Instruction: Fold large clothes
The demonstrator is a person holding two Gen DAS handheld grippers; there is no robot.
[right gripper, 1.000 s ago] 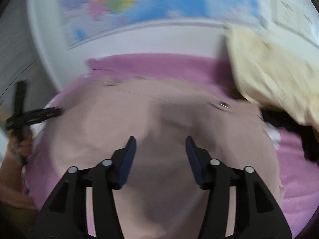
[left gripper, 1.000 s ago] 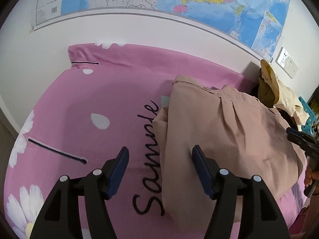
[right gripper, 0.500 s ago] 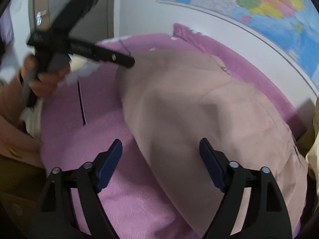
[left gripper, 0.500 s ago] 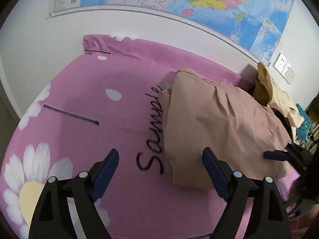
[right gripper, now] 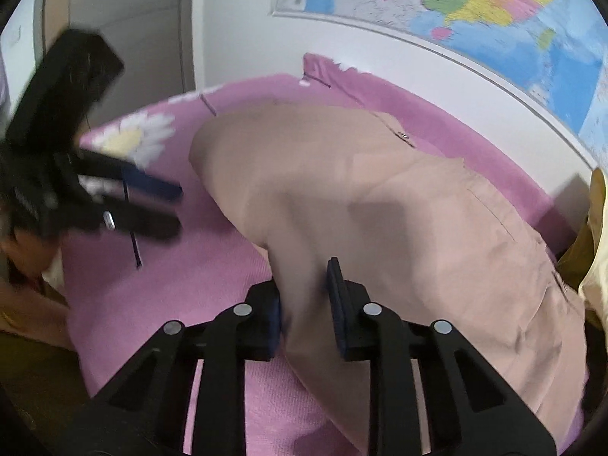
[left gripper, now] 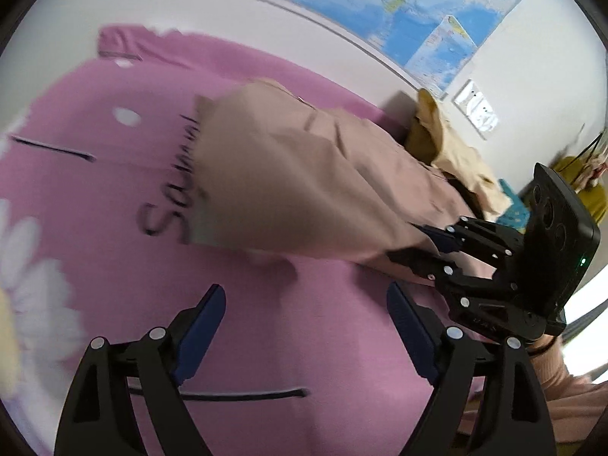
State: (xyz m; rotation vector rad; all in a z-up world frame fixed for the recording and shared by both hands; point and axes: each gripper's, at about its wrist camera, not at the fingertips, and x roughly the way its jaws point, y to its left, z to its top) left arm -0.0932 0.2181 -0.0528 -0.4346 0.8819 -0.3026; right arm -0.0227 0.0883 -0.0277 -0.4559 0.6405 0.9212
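R tool [right gripper: 304, 296] pinches the tan coat's [right gripper: 380, 209] near edge; coat runs long toward the map [right gripper: 456, 3]. L tool [left gripper: 304, 326] spread wide, just beside coat.

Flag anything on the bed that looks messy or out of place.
A yellow garment lies crumpled in a heap at the wall end of the pink bedsheet, partly over the beige garment. The beige garment itself is bunched and lifted at one edge, where the right gripper pinches it.

beige garment [right gripper: 399, 205] – matt woven cloth | pink sheet [left gripper: 323, 326] – soft matt fabric | wall map [right gripper: 475, 3] – glossy paper
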